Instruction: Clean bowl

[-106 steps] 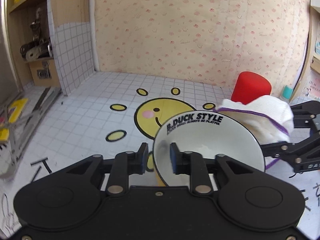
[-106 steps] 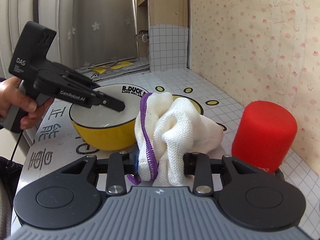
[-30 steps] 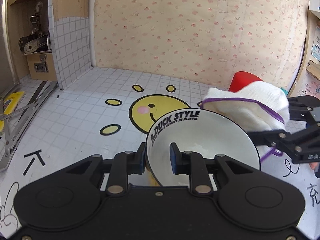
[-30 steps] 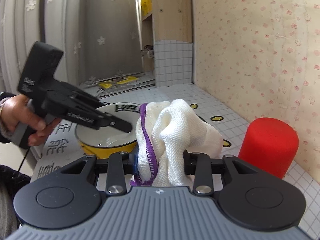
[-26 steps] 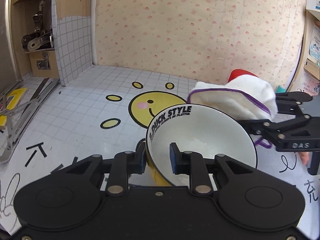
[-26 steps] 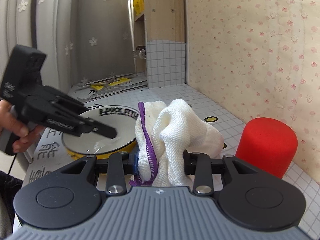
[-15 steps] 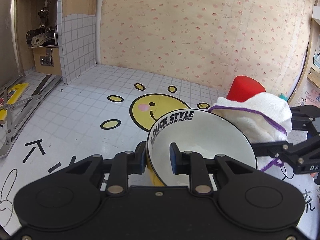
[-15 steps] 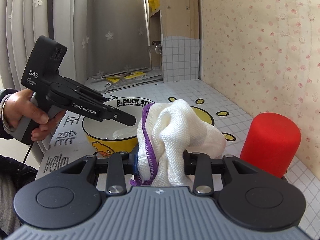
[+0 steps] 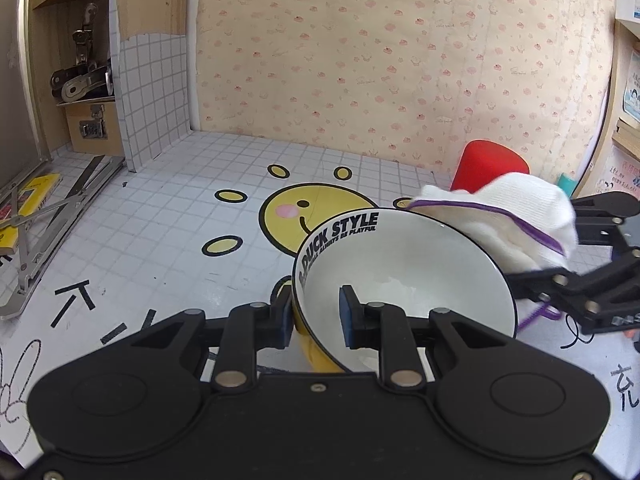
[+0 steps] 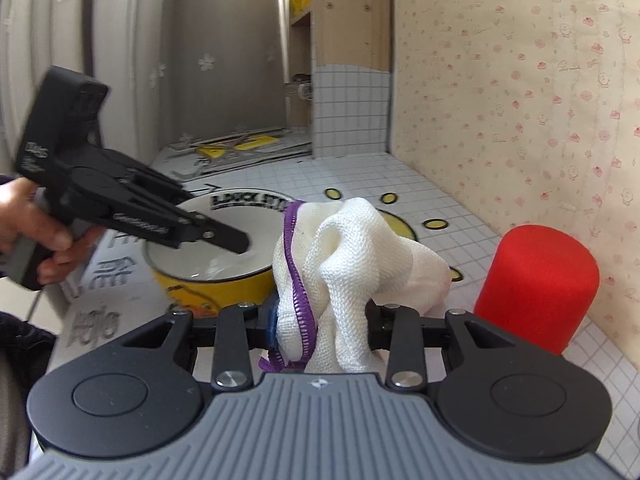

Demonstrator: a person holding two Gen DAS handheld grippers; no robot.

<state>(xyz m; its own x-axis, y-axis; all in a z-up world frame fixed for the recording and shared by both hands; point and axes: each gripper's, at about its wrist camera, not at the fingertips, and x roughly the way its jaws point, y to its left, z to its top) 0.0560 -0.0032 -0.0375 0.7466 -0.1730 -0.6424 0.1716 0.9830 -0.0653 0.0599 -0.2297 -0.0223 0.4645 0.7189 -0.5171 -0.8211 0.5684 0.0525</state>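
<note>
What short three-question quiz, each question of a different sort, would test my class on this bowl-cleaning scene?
1. True or false: the left gripper clamps the rim of the yellow ceramic bowl with the white inside.
2. What does the right gripper hold?
A. sponge
B. white mesh cloth with purple edging
C. brush
3. Fill in: the red cylinder stands near the ____ wall.

Key: 1 true; 2 B; 3 patterned wallpaper.

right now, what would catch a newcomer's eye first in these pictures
The white cloth with purple trim, bunched in the right tool, fills the middle of the right view. Just left of it, the left tool clamps the rim of a yellow bowl with a white inside. A bright red cup stands to the right, near the wall.
</note>
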